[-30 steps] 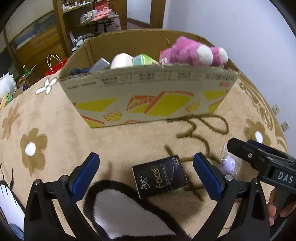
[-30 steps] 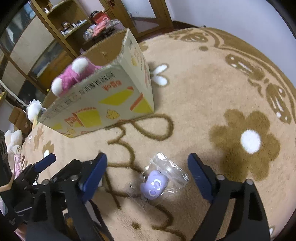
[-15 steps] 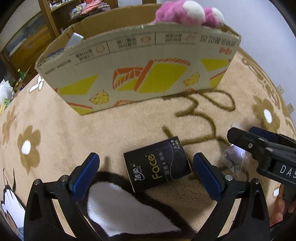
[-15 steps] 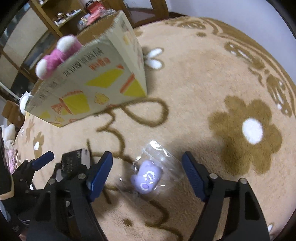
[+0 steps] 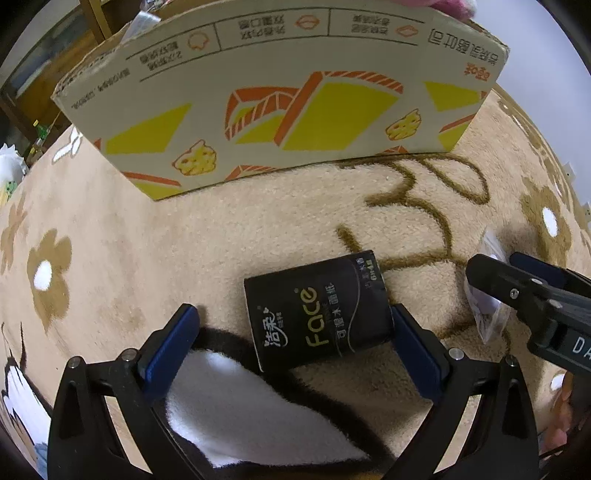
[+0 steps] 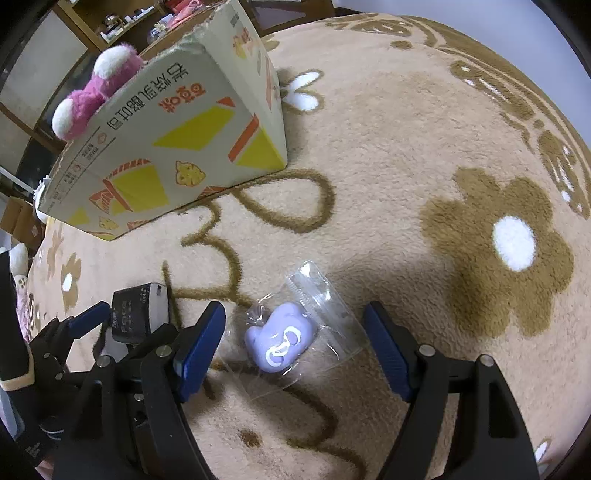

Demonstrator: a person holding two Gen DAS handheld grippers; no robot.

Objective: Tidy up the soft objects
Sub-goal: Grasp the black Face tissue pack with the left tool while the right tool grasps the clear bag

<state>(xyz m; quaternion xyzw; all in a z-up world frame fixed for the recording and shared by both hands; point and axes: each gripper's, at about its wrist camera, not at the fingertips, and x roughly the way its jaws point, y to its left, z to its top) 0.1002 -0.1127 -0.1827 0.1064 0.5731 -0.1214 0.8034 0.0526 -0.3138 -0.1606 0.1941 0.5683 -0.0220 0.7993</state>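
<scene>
A black tissue pack [image 5: 319, 312] lies on the beige carpet, partly between the open fingers of my left gripper [image 5: 293, 341]; its right end is next to the right pad. It also shows in the right wrist view [image 6: 138, 312]. A purple soft toy in a clear plastic bag [image 6: 282, 338] lies on the carpet between the open fingers of my right gripper [image 6: 295, 341], touching neither. The bag's edge shows in the left wrist view [image 5: 487, 306]. A cardboard box [image 5: 280, 96] stands beyond, also in the right wrist view [image 6: 166, 147], with a pink plush [image 6: 94, 96] on its rim.
The flower-patterned carpet [image 6: 424, 147] spreads to the right and front. Wooden shelves [image 6: 122, 18] stand behind the box. My right gripper's body [image 5: 535, 302] reaches in from the right in the left wrist view. More plush toys [image 6: 18, 266] lie at the far left.
Both grippers have lowered and moved forward. The tissue pack now sits between the left fingers and the bagged purple toy sits closer between the right fingers. Both stay open.
</scene>
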